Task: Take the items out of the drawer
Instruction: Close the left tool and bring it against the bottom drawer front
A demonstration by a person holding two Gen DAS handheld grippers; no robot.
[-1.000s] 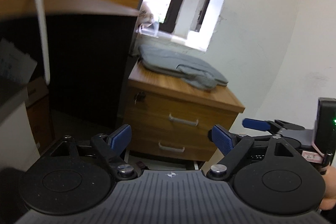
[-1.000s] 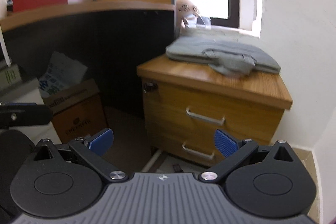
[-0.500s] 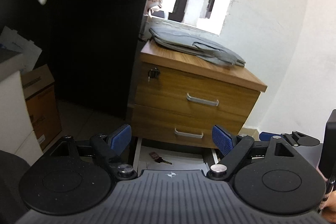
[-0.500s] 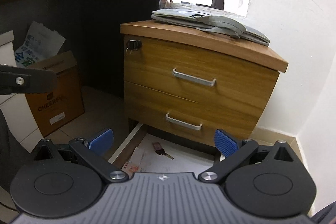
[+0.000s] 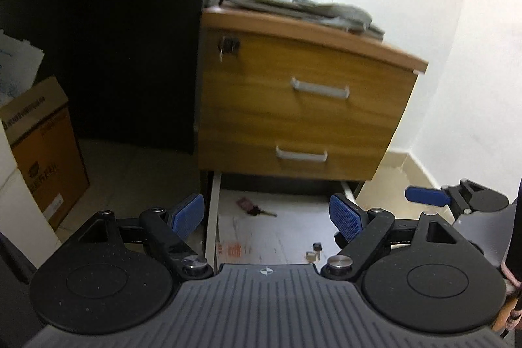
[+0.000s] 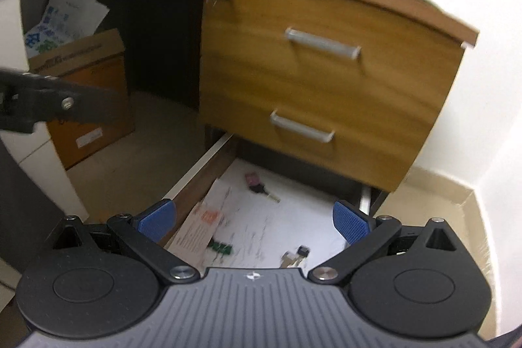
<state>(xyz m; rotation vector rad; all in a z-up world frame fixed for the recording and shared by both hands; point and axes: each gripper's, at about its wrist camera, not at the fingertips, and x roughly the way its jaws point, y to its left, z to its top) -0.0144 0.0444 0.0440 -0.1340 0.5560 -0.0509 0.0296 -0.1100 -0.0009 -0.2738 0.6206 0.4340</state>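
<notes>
The left hand-held gripper (image 5: 267, 217) and the right hand-held gripper (image 6: 253, 218) are both hanging with jaws spread wide and nothing between the blue pads, each pointing downward over the open bottom drawer (image 6: 192, 181) of the wooden cabinet (image 6: 326, 70). Nearest the right hand-held gripper, a small dark clip and metal piece (image 6: 298, 254) and a green item (image 6: 223, 248) are lying on white papers (image 6: 270, 217) lining the drawer floor. Farther in, a key with a pink tag (image 6: 259, 186) is lying flat, its long axis running diagonally, blade pointing toward the right rear corner. Beyond it, the two closed upper drawers with metal handles (image 6: 321, 43) are overhanging the rear of the open drawer. A grey bag (image 5: 293, 4) is resting on the cabinet top. A cardboard box (image 6: 88, 80) is standing on the floor to the left, well apart.
</notes>
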